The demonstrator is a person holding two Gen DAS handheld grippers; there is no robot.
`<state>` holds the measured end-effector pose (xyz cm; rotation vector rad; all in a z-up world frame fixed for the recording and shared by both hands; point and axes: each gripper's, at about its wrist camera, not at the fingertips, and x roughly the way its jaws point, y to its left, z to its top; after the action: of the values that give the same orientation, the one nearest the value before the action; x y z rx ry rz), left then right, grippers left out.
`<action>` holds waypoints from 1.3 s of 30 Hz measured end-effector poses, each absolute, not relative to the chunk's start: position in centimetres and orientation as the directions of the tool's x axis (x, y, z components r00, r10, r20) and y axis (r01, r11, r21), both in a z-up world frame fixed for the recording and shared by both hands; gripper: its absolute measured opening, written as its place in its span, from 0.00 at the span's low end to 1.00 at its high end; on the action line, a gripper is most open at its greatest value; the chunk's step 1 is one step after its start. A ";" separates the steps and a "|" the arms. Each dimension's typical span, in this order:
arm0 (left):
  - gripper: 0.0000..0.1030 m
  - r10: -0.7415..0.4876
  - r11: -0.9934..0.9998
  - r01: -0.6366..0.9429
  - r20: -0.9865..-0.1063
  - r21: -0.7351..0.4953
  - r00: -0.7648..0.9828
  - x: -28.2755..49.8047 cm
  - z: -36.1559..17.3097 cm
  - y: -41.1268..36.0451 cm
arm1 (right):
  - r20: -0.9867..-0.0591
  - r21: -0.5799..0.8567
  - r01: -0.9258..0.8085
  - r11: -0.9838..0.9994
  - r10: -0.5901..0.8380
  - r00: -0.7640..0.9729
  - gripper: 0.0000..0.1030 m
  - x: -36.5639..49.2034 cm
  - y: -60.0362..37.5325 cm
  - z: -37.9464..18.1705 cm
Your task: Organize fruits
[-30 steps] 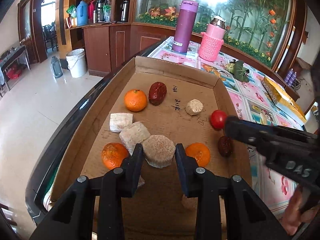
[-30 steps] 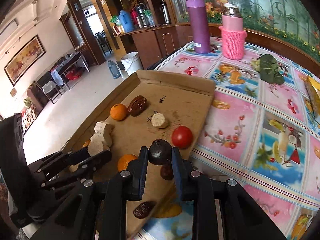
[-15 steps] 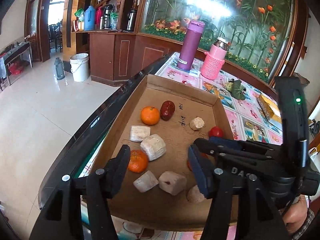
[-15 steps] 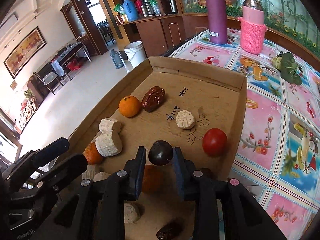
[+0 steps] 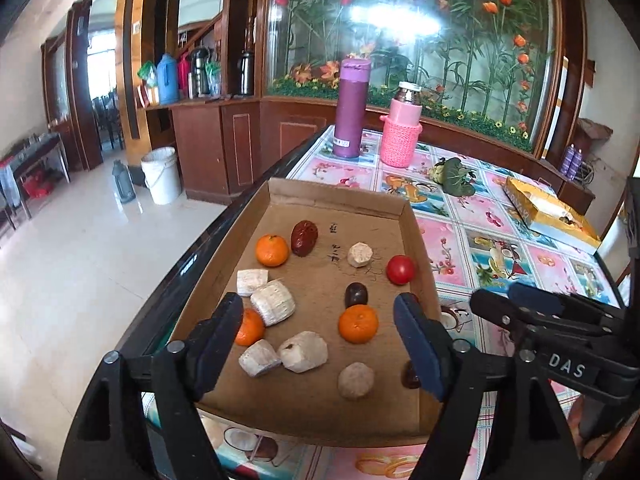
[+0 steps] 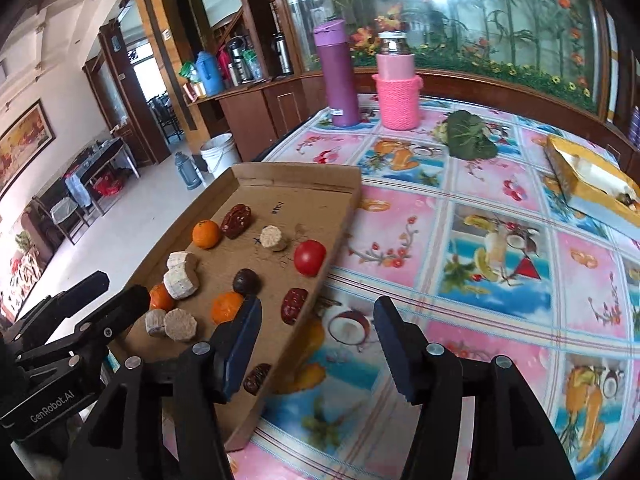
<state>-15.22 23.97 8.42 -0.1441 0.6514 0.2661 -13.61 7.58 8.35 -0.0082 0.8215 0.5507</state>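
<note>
- looking along my left hand-held gripper, i see its fingers spread wide with nothing between them, hovering over the near end of the cardboard tray.
- my right hand-held gripper is also wide open and holds nothing; it sits over the tray's right edge and the patterned cloth of the desk.
- the dark plum lies on the tray floor, apart from both grippers, just behind the front mandarin and a little left of the red tomato.
- a second mandarin sits at the far left beside a big red date; a third mandarin is partly hidden behind my left finger.
- pale cut root chunks are scattered about: one near the scribbled ink marks, two along the left wall, three more toward the front.
- another red date rests at the tray's right edge, and a darker one is near the front corner, partly behind my right gripper's finger.
- beyond the tray stand a purple flask and a jar in a pink knitted sleeve, close together; a green leafy thing and a yellow box lie further right on the desk.
</note>
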 end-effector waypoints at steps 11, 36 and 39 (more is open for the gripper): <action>0.83 0.219 0.964 -0.266 -0.616 0.016 0.756 -14.9 8.8 20.2 | -0.715 0.222 -0.331 0.917 0.384 0.584 0.64 -15.7 2.0 7.0; 0.83 0.168 0.978 -0.205 -0.670 0.024 0.723 -13.5 7.1 17.6 | -0.733 0.226 -0.317 0.921 0.375 0.568 0.68 -16.7 1.0 4.8; 0.83 0.163 0.979 -0.204 -0.675 0.019 0.720 -13.4 6.9 17.6 | -0.735 0.222 -0.320 0.921 0.373 0.565 0.68 -16.6 1.2 4.7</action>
<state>-13.42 17.64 6.91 -0.0586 0.7402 0.2032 -16.64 1.17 4.70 0.0659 0.8801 0.4079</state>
